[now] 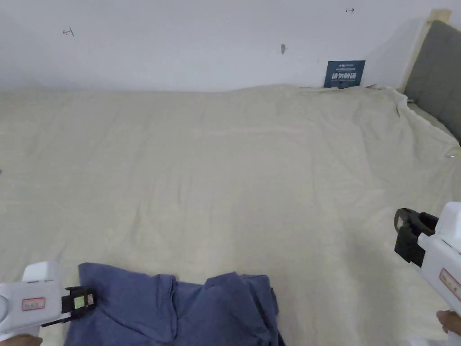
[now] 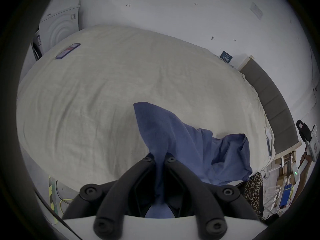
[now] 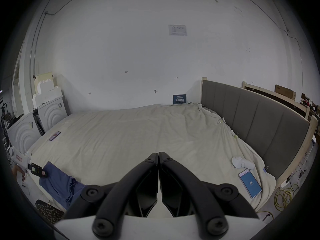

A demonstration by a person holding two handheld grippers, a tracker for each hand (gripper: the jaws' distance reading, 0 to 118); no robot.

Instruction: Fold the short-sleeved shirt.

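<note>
1. Blue shirt [image 1: 180, 306] lies bunched at the near edge of the bed [image 1: 234, 180], right below the head camera, with part of it spilling over that edge.
2. Left tongs [image 2: 160, 159] are clamped on a fold of the shirt; in the left gripper view the cloth runs up between both jaws and rises to a peak beyond them.
3. Right tongs [image 3: 158, 154] are closed with jaws meeting and nothing between them; they hover over the right side of the bed, well apart from the shirt.
4. The step in hand looks like getting the shirt spread flat, with no fold made yet. To do it well, I judge the right tongs should open, take a matching edge or corner of the shirt, and both should draw the cloth up the bed and apart so it lies smooth.
5. One clamped point will only drag the heap; a second hold looks necessary.
6. Room is generous: the cream sheet is bare across the middle and far side, up to the wall and the grey headboard [image 1: 434, 76].
7. Things to stay clear of: a phone [image 3: 250, 183] and a white gadget [image 3: 242, 164] near the headboard side, and another phone [image 2: 68, 50] far left.
</note>
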